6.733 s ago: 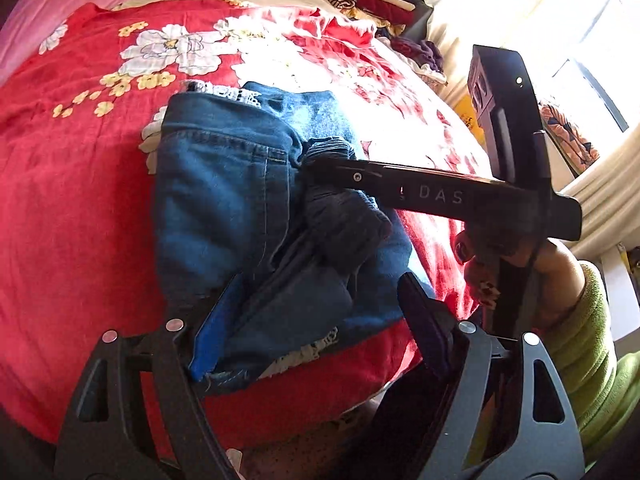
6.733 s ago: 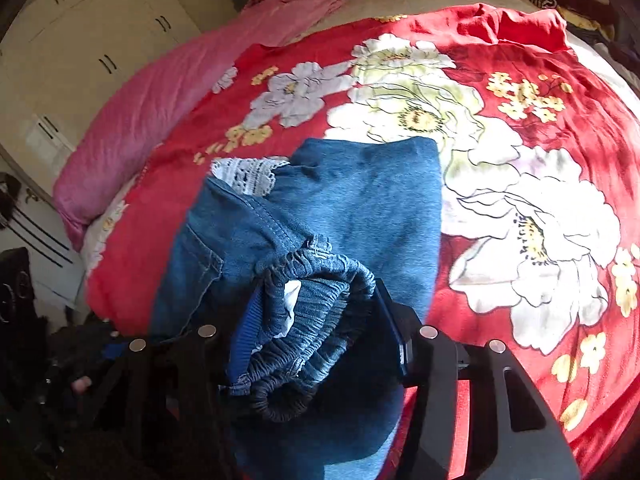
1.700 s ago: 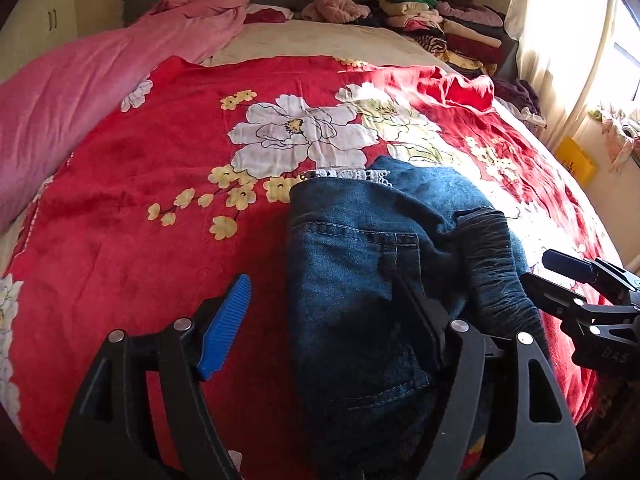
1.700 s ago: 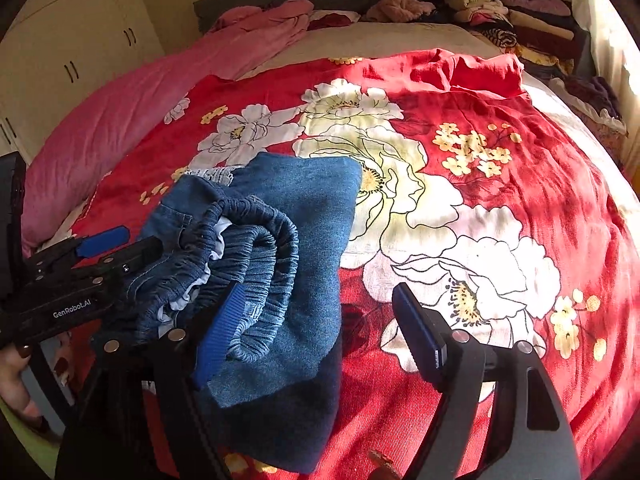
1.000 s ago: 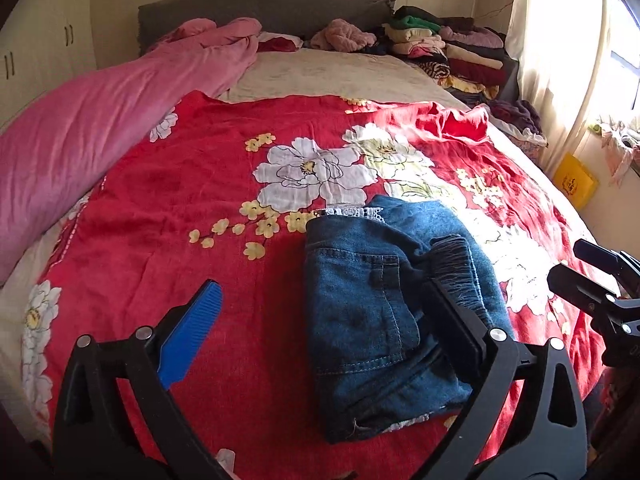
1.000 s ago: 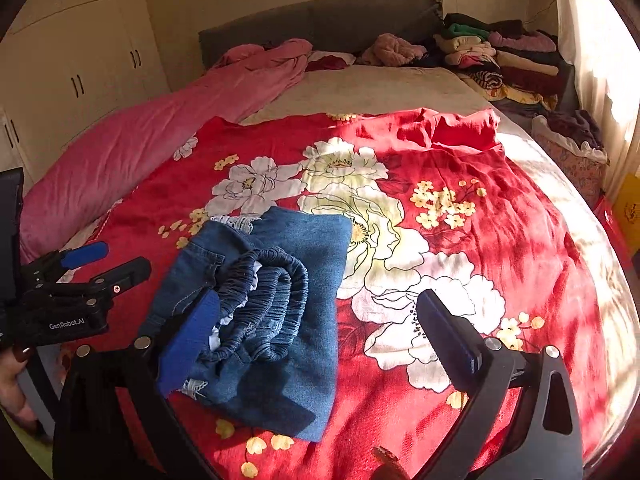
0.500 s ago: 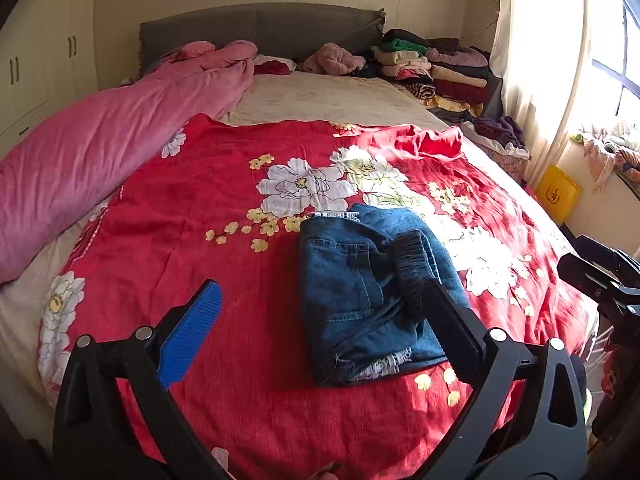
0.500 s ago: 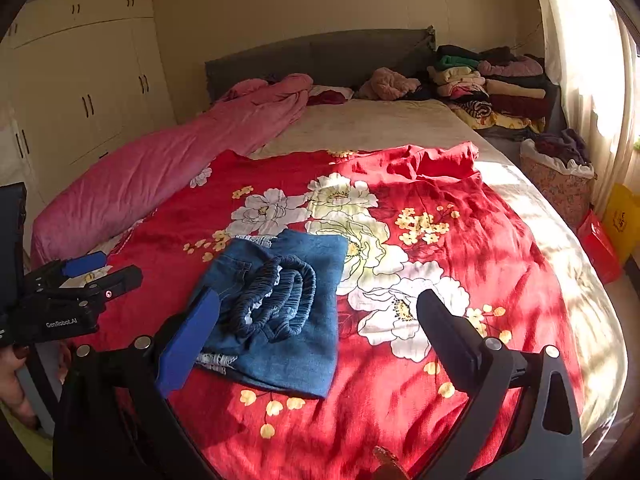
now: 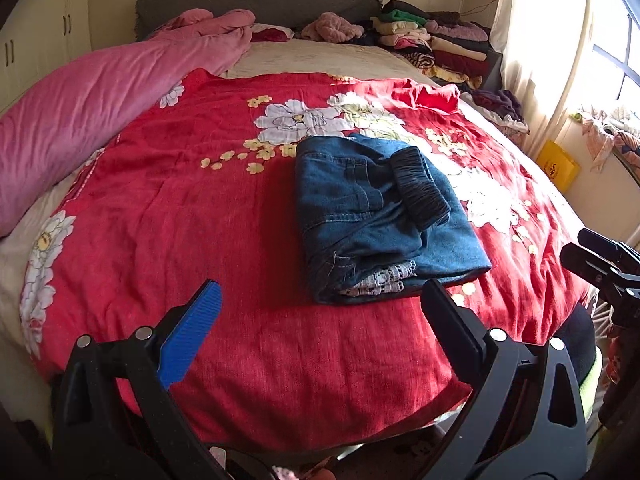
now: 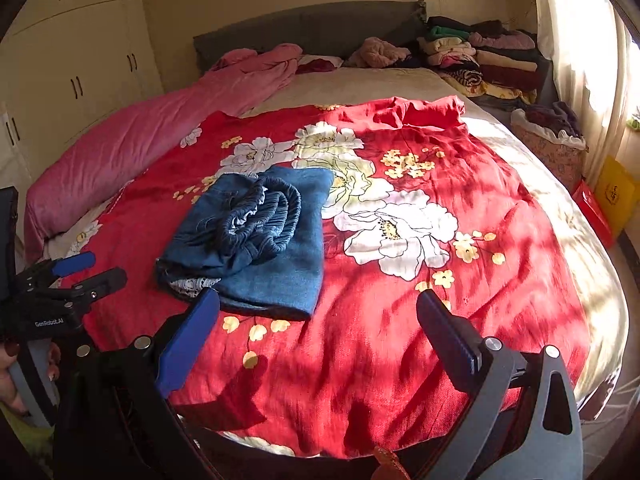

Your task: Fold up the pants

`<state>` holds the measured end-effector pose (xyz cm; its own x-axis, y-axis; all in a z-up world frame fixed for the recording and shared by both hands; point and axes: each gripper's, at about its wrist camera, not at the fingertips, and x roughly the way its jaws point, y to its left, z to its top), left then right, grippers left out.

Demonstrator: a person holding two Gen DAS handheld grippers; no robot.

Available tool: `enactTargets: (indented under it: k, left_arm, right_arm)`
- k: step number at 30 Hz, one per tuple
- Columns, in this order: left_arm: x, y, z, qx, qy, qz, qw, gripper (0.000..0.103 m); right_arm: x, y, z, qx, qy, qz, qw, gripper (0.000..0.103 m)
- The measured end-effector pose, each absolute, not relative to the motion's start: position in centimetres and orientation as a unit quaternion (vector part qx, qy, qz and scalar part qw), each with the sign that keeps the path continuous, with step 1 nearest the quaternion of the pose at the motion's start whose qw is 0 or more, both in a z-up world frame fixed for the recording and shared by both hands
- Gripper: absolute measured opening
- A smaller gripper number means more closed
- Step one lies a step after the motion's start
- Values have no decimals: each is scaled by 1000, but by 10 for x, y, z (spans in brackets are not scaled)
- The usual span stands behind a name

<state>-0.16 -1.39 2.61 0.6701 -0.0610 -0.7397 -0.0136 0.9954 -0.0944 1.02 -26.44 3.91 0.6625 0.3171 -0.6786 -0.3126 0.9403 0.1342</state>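
The blue denim pants (image 9: 376, 216) lie folded into a compact bundle on the red floral bedspread (image 9: 200, 220), elastic waistband on top and white lace trim at the near edge. In the right wrist view the pants (image 10: 256, 240) sit left of centre. My left gripper (image 9: 320, 312) is open and empty, held back from the bed's near edge. Open and empty too, my right gripper (image 10: 316, 320) hovers off the near edge. Each gripper shows at the side of the other's view: the right gripper (image 9: 600, 264) and the left gripper (image 10: 76, 276).
A pink duvet (image 9: 100, 96) runs along the bed's left side. Stacks of folded clothes (image 9: 432, 48) sit at the far right by the grey headboard (image 9: 260, 0). A basket of clothes (image 10: 548, 136) and a yellow bag (image 10: 616, 192) stand right of the bed. White wardrobes (image 10: 72, 72) line the left wall.
Both grippers have let go of the pants and pulled back from the bed. The folded pants stay put on the bedspread.
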Motion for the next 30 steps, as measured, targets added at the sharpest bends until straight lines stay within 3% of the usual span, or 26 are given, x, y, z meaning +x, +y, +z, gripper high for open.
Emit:
enactTargets:
  k: [30]
  left_arm:
    - [-1,-10,28,-53,409,-4,911,93]
  right_arm:
    - [2,-261,42,-8,371,174,912,98]
